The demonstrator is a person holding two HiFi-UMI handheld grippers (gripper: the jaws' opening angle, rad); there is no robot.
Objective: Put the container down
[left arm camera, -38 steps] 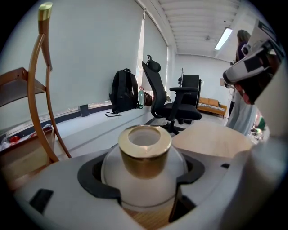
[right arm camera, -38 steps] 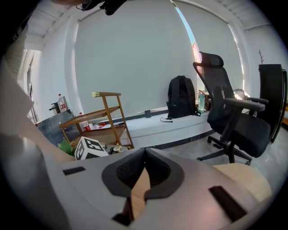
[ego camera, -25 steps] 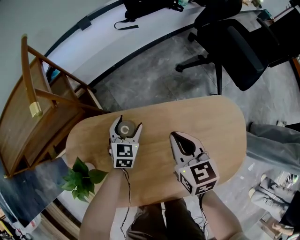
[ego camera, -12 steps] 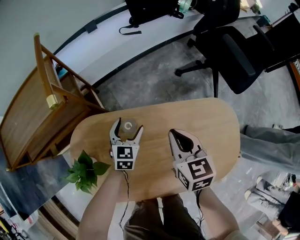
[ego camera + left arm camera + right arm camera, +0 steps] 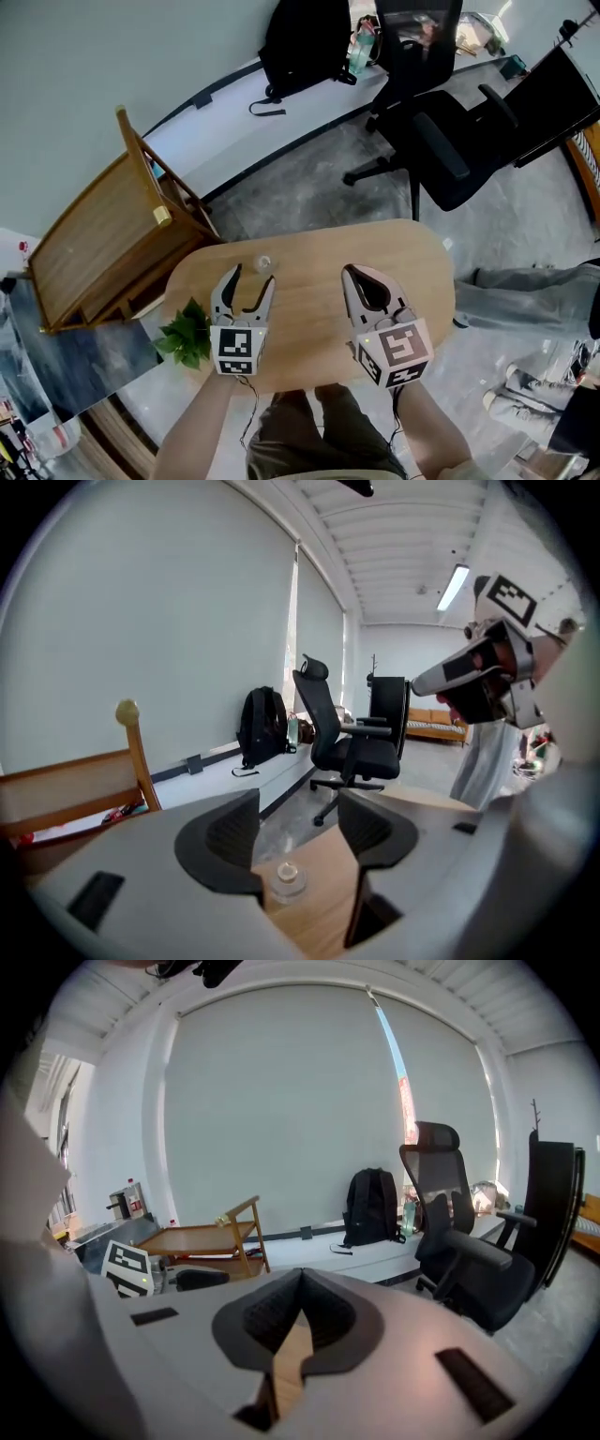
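Note:
The container [image 5: 263, 265], a small clear jar with a round lid, stands upright on the oval wooden table [image 5: 412, 272]. My left gripper [image 5: 251, 279] hovers above and just behind it, open, with nothing between its fingers. Its jaws have just been closing a little. In the left gripper view the container [image 5: 286, 877] shows far below through the gap of the left gripper [image 5: 298, 810]. My right gripper [image 5: 352, 273] hangs over the table's middle, shut and empty. In its own view the right gripper [image 5: 300, 1277] has its pads touching, with a strip of table behind.
A wooden chair [image 5: 112, 234] stands left of the table, and a potted plant [image 5: 187, 333] sits at the table's near left edge. A black office chair [image 5: 441, 141] and a backpack [image 5: 305, 42] on a white bench lie beyond. Grey cloth [image 5: 525, 291] lies at the right.
Both grippers have risen well above the table. The left one, which stood around the container, has drawn back from it and left it standing on the table.

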